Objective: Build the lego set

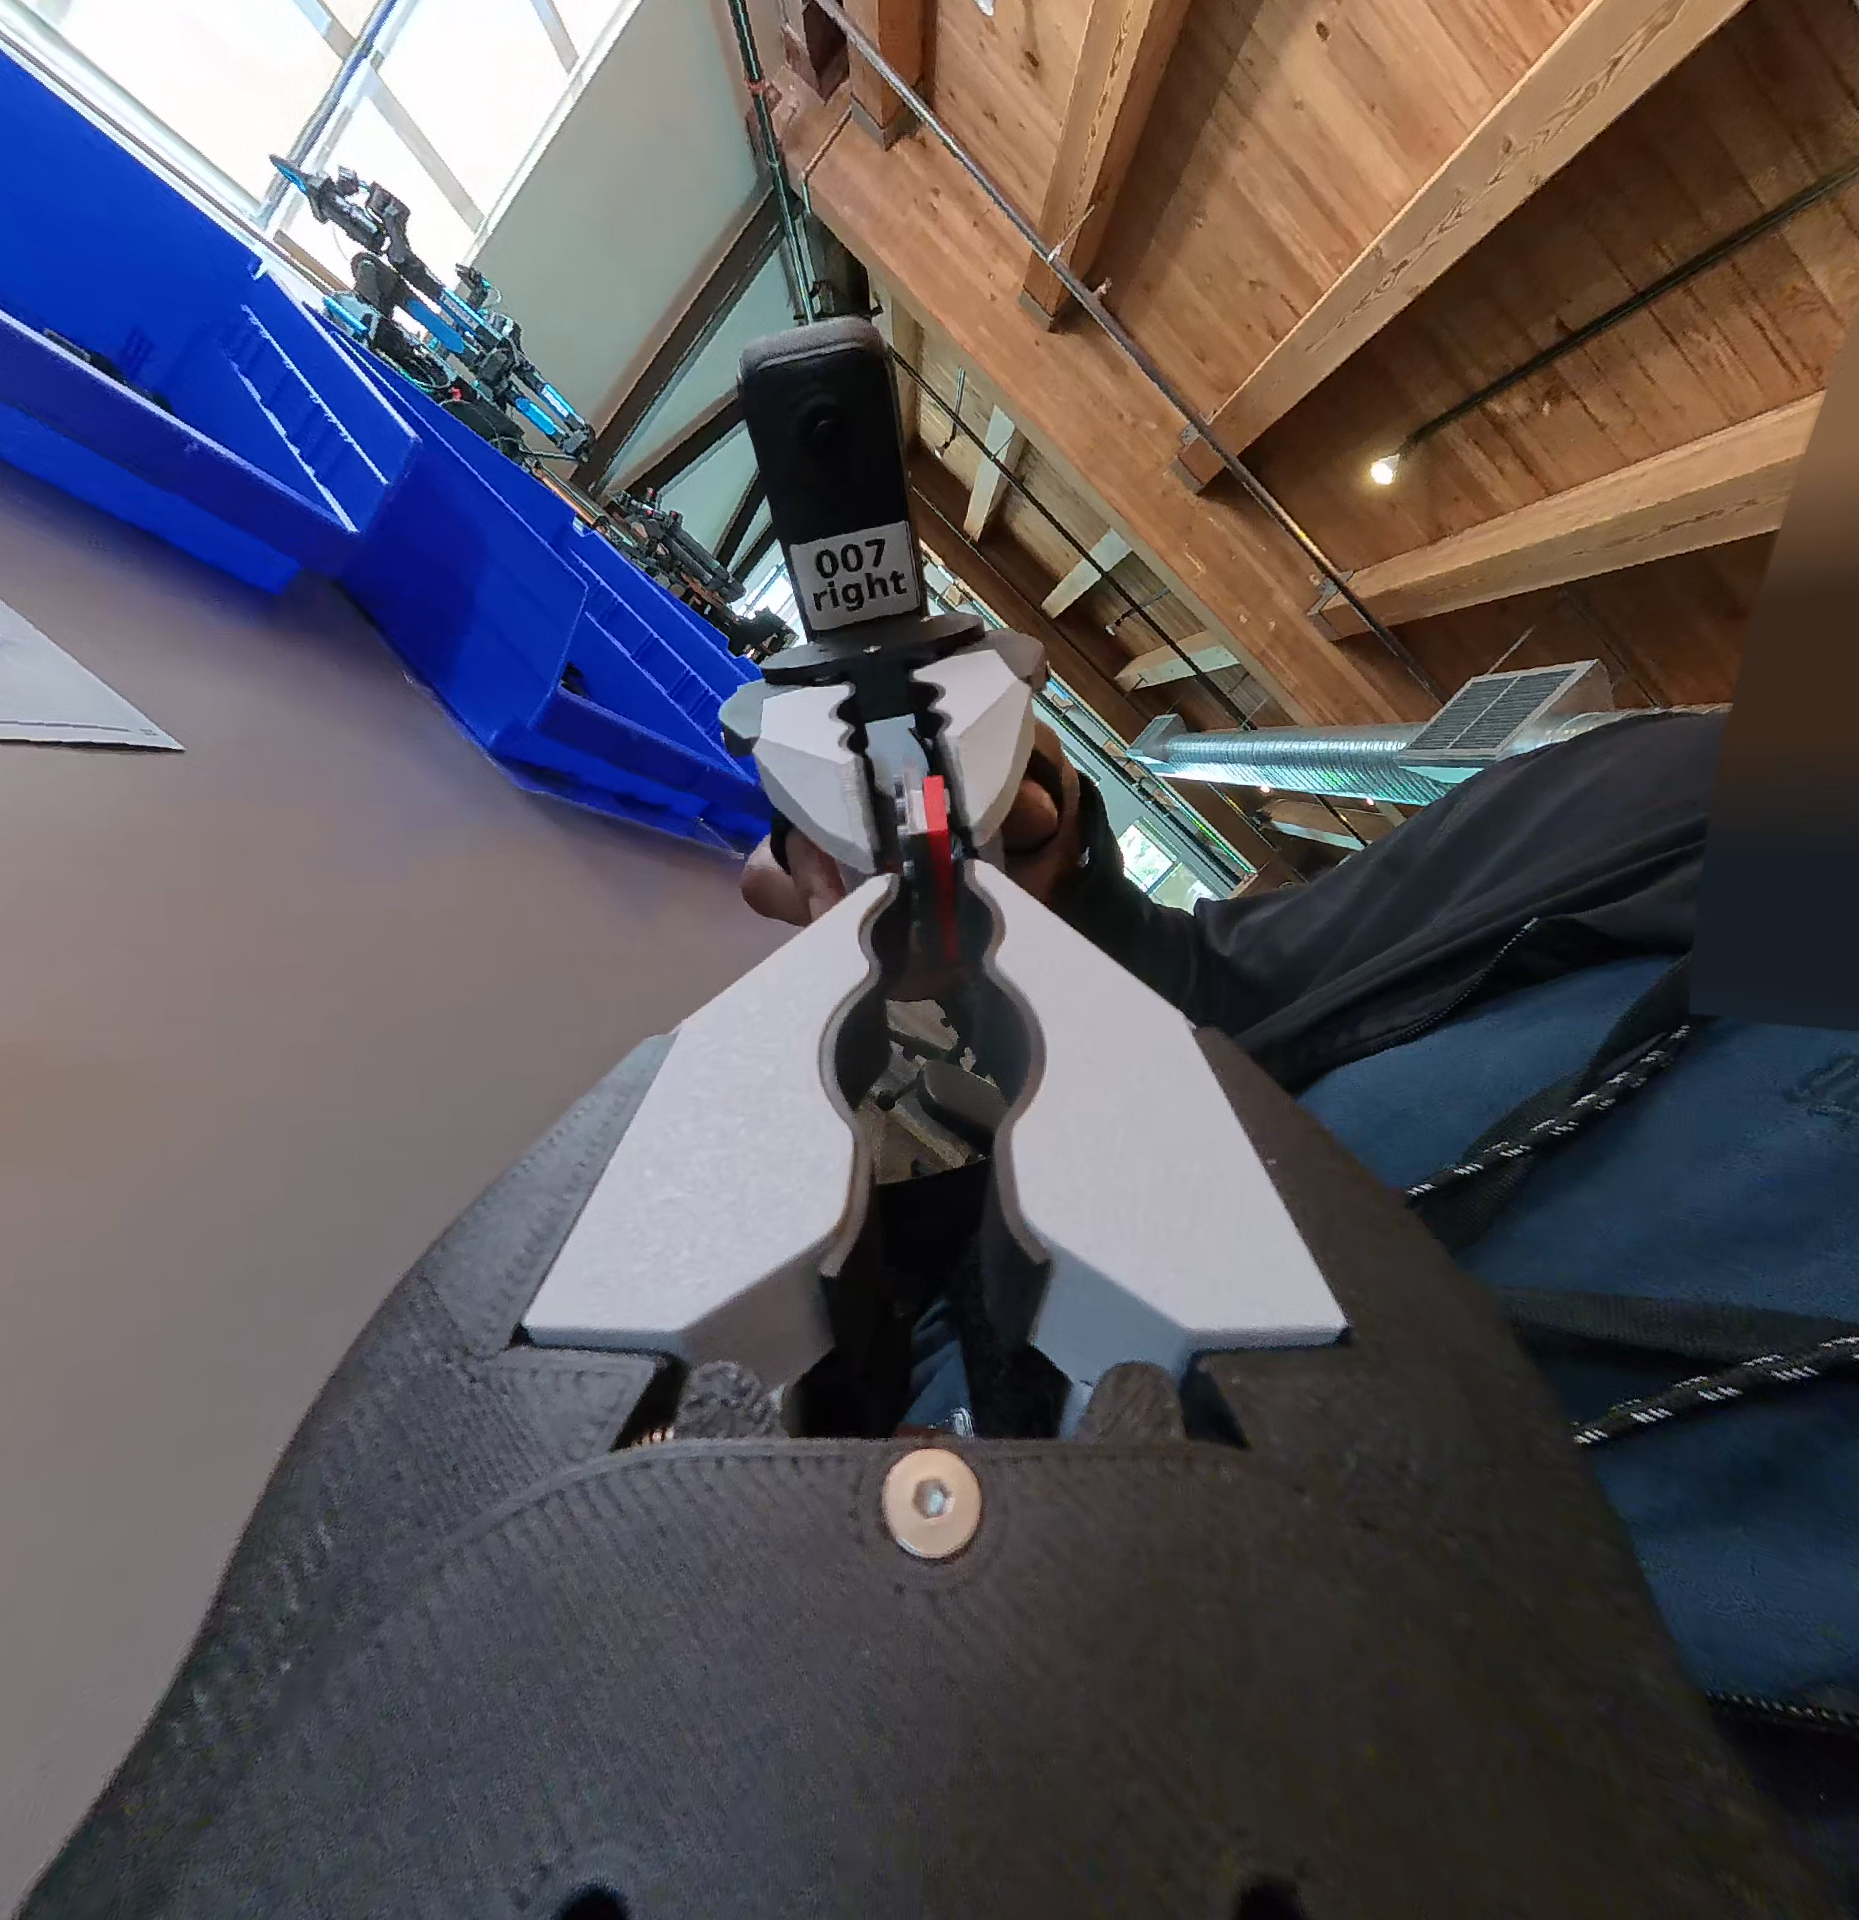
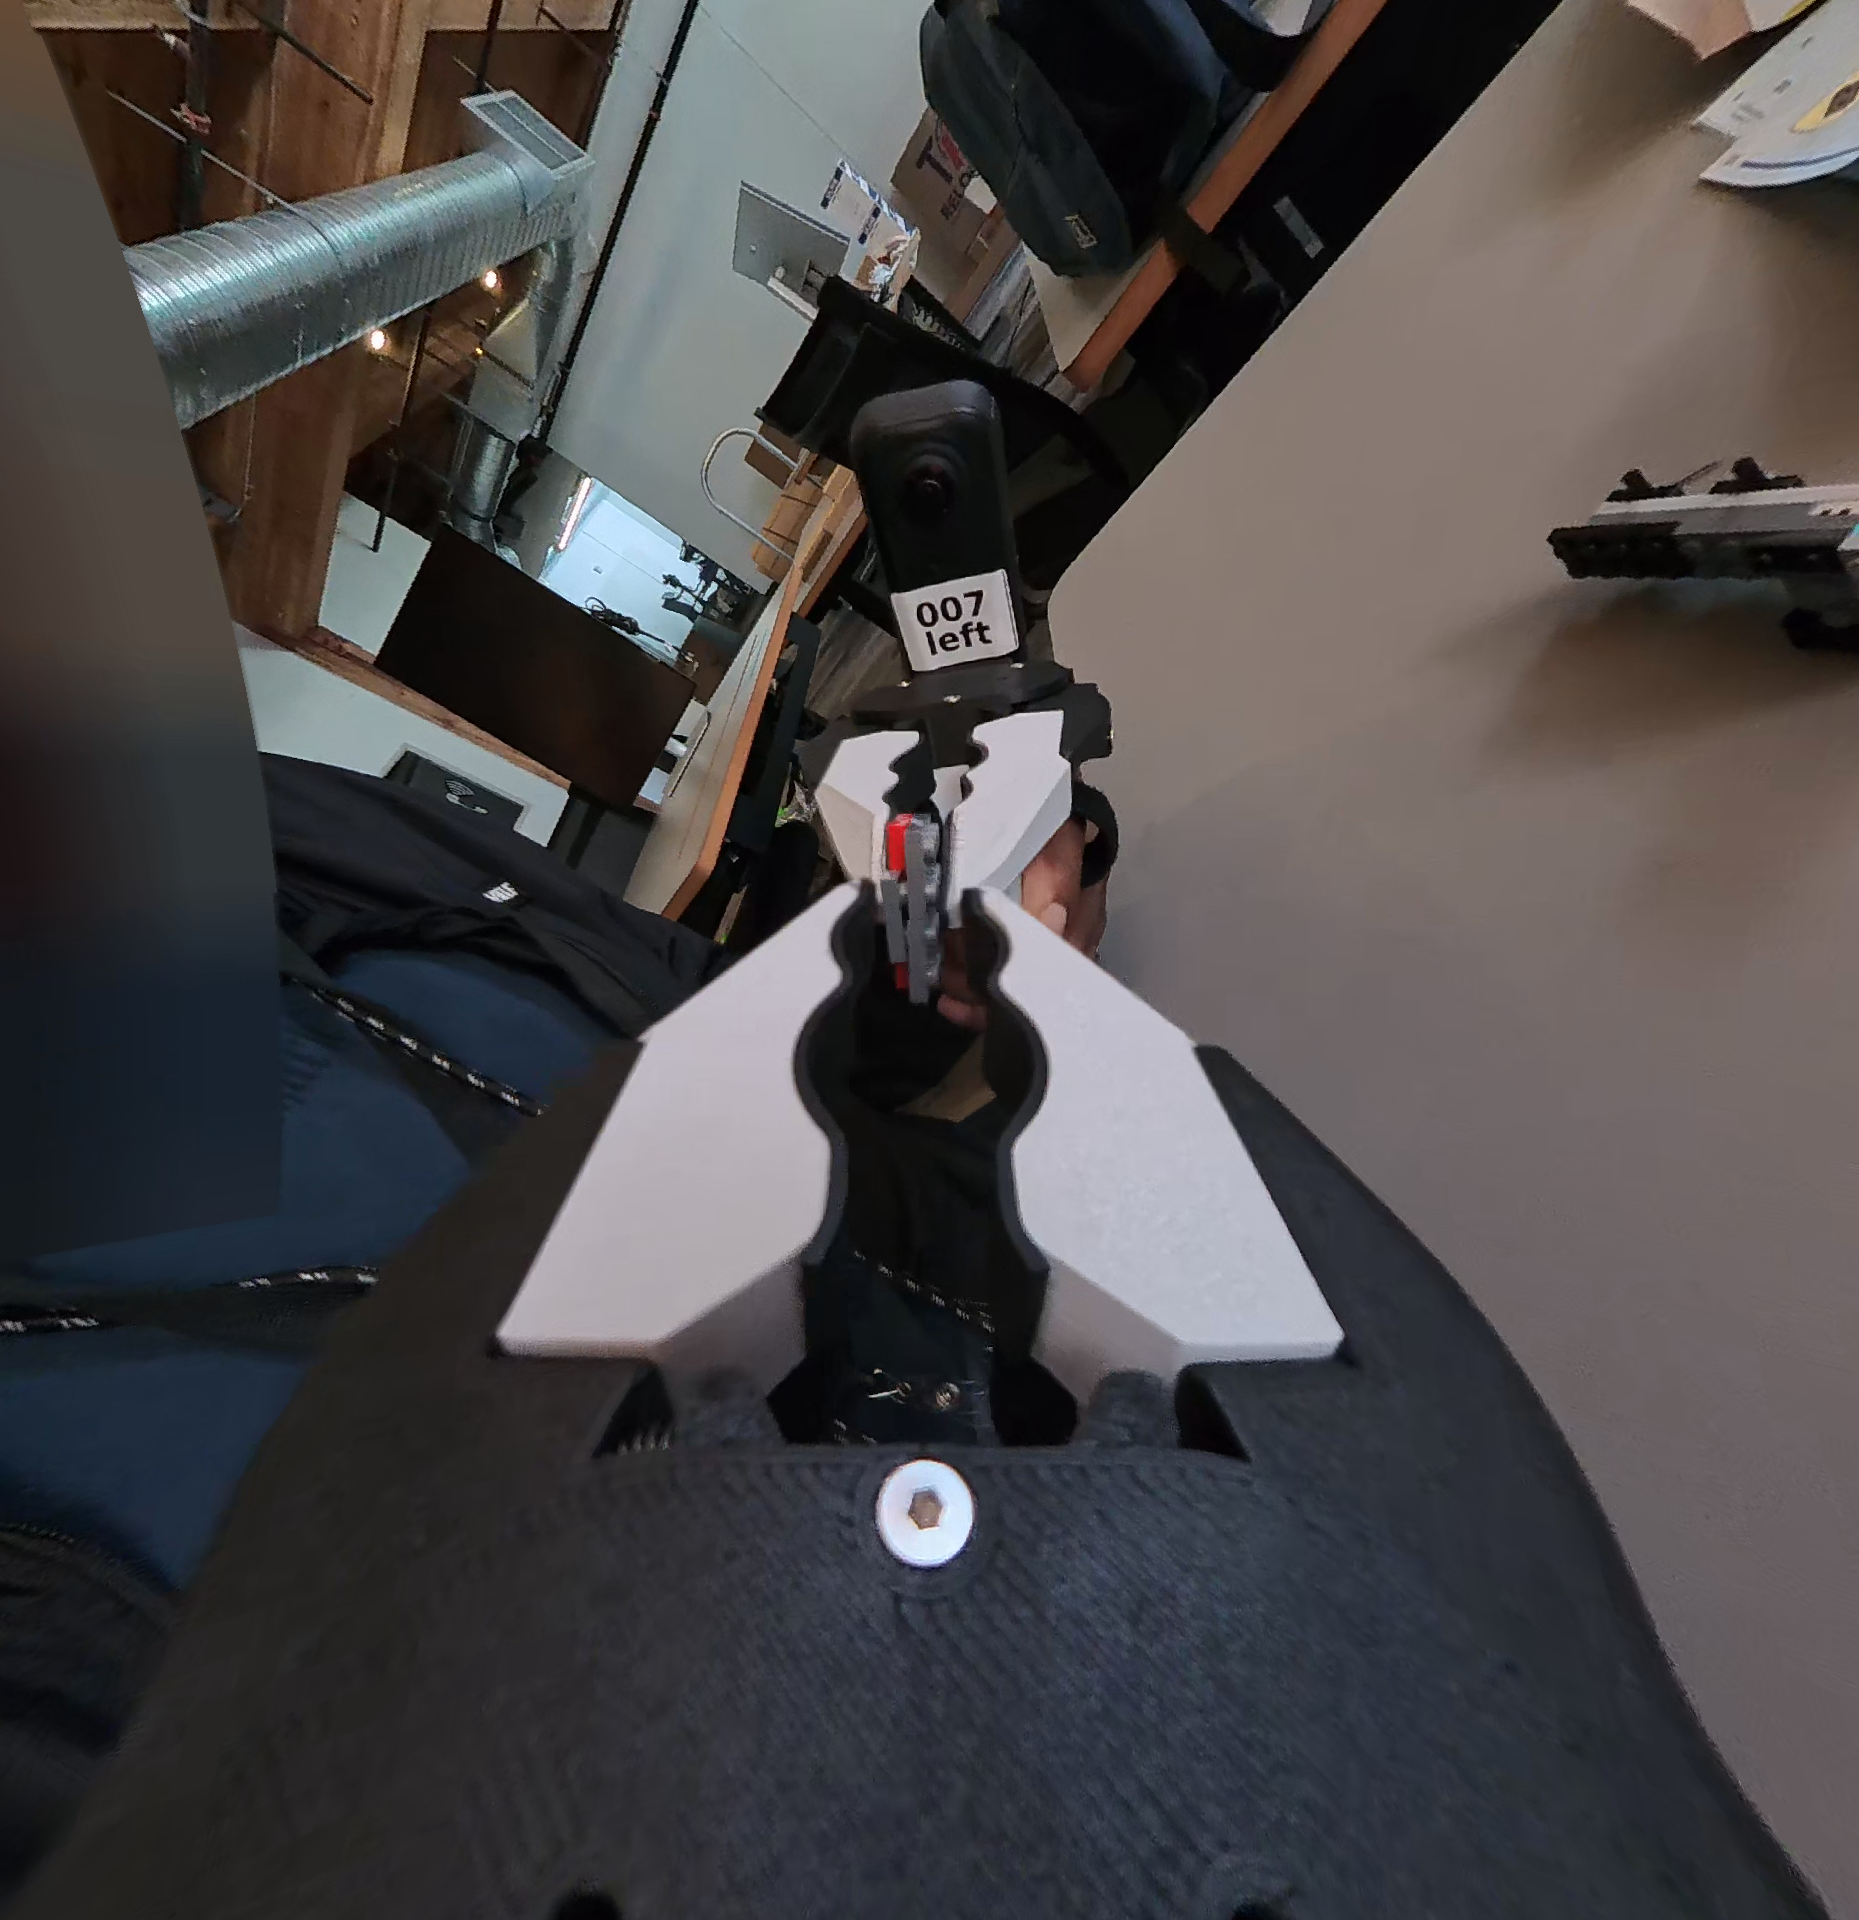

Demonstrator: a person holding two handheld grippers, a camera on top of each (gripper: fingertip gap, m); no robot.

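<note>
A small lego assembly of grey and red plates [image 2: 912, 914] is held in the air between my two grippers, which face each other tip to tip. In the left wrist view its red plate [image 1: 937, 847] shows edge-on. My left gripper [image 1: 935, 899] is closed around one end of it. My right gripper [image 2: 917, 906] is closed around the other end. The right gripper also shows opposite in the left wrist view [image 1: 920, 831], and the left gripper in the right wrist view [image 2: 930, 821]. A partly built grey and black lego model [image 2: 1725, 551] lies on the table [image 2: 1424, 935].
Blue plastic bins [image 1: 437, 540] stand on the table along its far side. A printed sheet [image 1: 52, 675] lies at the left. More printed papers [image 2: 1798, 114] lie beyond the model. A person's dark jacket [image 1: 1476, 935] is close behind the grippers. My two grippers' fingertips are within a few centimetres of each other.
</note>
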